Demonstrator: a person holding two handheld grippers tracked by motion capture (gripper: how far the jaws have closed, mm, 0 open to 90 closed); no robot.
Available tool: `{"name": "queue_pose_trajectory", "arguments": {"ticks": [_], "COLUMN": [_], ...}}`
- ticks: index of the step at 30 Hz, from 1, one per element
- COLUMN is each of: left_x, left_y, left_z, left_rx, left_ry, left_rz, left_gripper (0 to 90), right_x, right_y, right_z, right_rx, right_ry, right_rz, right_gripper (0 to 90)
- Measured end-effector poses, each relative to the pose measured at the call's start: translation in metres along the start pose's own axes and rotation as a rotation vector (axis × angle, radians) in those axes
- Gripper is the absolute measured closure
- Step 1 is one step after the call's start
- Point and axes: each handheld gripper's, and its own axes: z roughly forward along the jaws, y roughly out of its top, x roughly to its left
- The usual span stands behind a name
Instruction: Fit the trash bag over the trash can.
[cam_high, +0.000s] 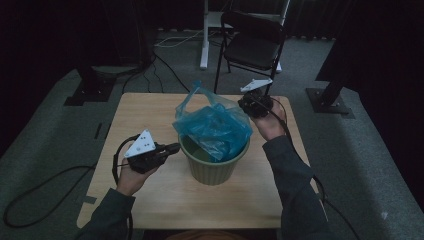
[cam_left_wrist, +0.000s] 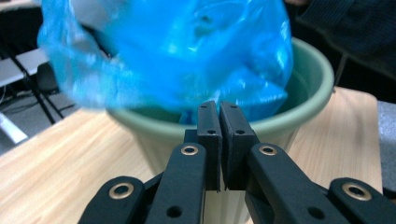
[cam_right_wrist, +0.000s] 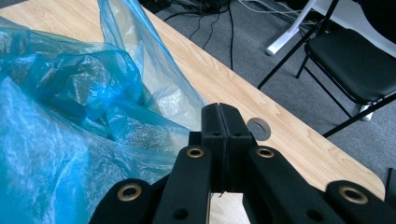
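Table (cam_high: 165, 195) – bucket (cam_left_wrist: 308, 70) rim, left gripper view.

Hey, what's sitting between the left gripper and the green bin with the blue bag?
Nothing: in the high view, only bare table separates the left gripper from the green bin lined with the blue bag.

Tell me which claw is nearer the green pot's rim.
Left. The left claw sits just beside the green pot's near-left rim; the right claw is farther, up by the blue bag.
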Motion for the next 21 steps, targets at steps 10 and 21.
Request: {"name": "queue_pose_trajectory", "arguments": {"ticks": [10, 21], "left_x": [0.014, 0.059], "left_y": [-0.004, 0.001], "left_z": [-0.004, 0.014], "left_rx": [0.003, -0.002], "left_ry": [0.064, 0.24], "left_rz": [-0.03, -0.141], "left_gripper": [85.0, 79.2], "right_x": [-0.004, -0.001], "right_y": [-0.007, -0.007], "right_z": [-0.002, -0.007], "right_rx": [-0.024, -0.052], "right_ry": [0.015, 0.034], "right_rz": [0.015, -0.003], "right_gripper": [90.0, 90.0]}}
